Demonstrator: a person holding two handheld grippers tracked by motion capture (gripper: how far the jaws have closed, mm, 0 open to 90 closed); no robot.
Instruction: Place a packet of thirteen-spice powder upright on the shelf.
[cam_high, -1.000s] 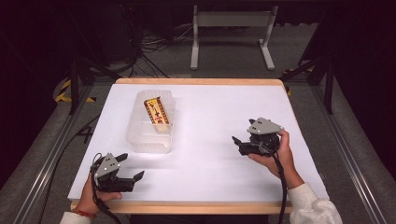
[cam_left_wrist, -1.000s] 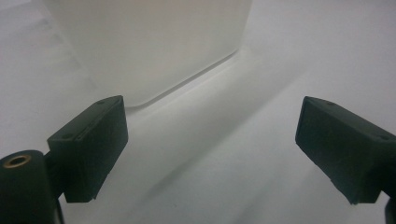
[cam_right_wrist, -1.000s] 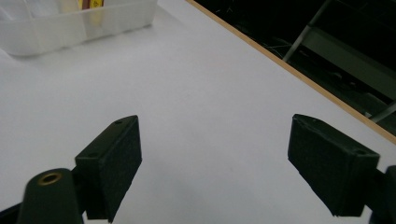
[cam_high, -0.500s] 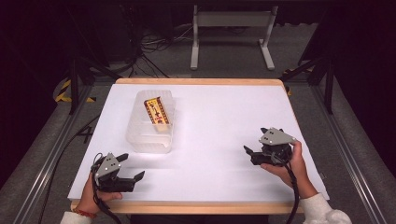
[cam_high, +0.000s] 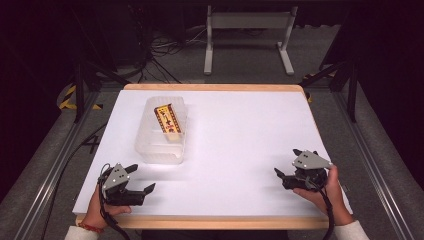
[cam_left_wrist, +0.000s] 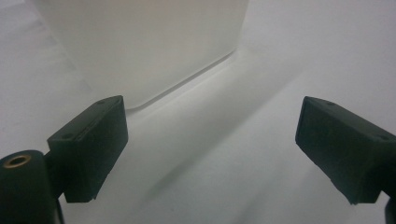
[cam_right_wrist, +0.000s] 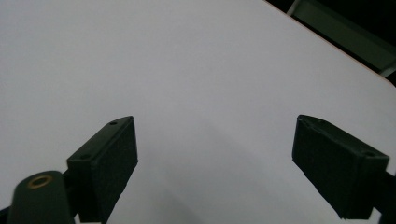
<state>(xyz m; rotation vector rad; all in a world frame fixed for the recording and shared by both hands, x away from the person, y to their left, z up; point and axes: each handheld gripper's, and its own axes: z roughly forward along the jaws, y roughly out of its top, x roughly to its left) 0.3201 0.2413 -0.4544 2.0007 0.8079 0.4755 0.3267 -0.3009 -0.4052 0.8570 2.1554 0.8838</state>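
A clear plastic tub stands at the table's left middle, with a yellow and red packet lying inside it. My left gripper rests near the front left corner, open, a short way in front of the tub. In the left gripper view the tub stands just beyond the open left gripper. My right gripper sits low at the front right, far from the tub. Its jaws have just been opening and nothing is between them. In the right gripper view the right gripper faces bare white table.
The white table has a wooden rim all round. A metal stand and cables lie on the dark floor beyond the far edge. Rails run along both sides of the table.
My right gripper has moved toward the front right of the table and sunk lower, its jaws spreading wider. The left gripper, the tub and the packet have stayed put.
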